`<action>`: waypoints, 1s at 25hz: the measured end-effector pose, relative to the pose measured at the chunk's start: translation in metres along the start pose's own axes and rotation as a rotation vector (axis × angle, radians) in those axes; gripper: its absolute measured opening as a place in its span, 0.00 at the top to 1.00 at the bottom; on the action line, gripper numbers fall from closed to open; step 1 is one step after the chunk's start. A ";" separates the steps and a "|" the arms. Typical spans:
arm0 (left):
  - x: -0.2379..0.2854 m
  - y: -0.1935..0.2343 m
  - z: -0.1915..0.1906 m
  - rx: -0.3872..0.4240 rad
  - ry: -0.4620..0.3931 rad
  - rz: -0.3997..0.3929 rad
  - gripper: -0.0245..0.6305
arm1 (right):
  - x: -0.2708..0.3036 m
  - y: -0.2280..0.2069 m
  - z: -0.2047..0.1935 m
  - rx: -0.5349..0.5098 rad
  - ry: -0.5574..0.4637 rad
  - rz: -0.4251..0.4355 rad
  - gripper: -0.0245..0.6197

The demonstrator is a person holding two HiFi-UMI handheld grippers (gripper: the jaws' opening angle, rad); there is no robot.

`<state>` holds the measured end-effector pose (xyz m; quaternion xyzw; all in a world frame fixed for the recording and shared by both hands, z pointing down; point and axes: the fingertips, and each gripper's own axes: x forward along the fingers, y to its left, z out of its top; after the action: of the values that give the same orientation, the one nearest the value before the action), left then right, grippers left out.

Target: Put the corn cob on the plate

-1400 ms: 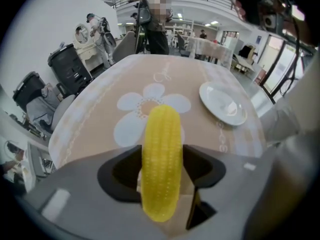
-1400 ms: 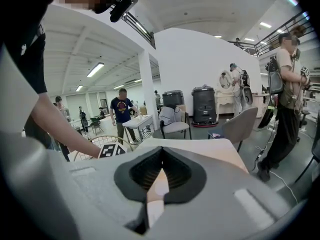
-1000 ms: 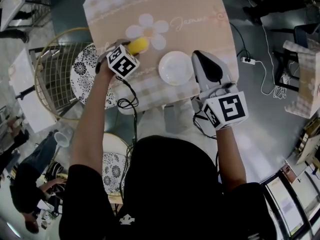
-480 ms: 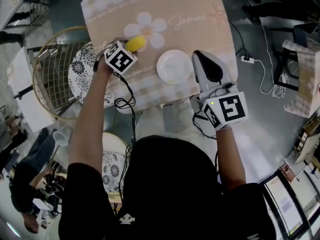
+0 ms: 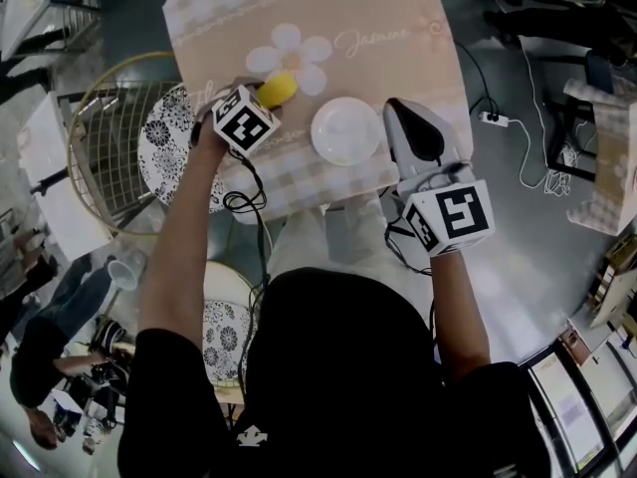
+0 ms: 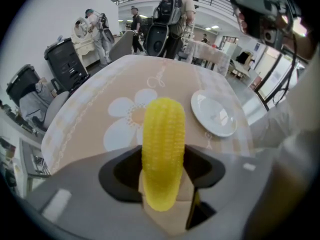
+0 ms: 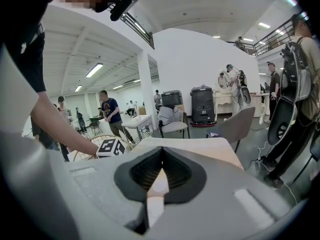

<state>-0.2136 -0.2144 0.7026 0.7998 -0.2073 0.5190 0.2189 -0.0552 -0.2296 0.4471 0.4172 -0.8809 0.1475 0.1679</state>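
While left gripper (image 5: pixel 265 102) keeps clamp on corn cob (image 5: pixel 279 90), pair barely shifts from second ago: upper left of head view, just left of plate (image 5: pixel 345 130). Carry likely just starting, plate empty. Left forearm stretched forward, gripper pitched steeply down. Right gripper (image 5: pixel 403 118) jaws together, empty, right of plate.

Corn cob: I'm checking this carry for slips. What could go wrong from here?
The left gripper holds the corn cob by one end, most of it sticking out, so it may tilt or slip. The plate is shallow and the cob round, so it could roll off. The right gripper sits close beside the plate and might get bumped.
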 end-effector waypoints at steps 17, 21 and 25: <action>0.000 -0.066 0.044 0.142 0.024 -0.059 0.56 | -0.035 -0.023 0.001 0.019 -0.033 -0.022 0.96; 0.006 -0.091 0.057 0.193 0.037 -0.078 0.56 | -0.046 -0.030 -0.002 0.022 -0.035 -0.026 0.96; 0.014 -0.111 0.066 0.224 0.046 -0.090 0.56 | -0.057 -0.037 -0.006 0.026 -0.039 -0.035 0.96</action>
<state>-0.0974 -0.1628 0.6760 0.8157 -0.1071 0.5467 0.1561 0.0089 -0.2107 0.4328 0.4375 -0.8745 0.1479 0.1480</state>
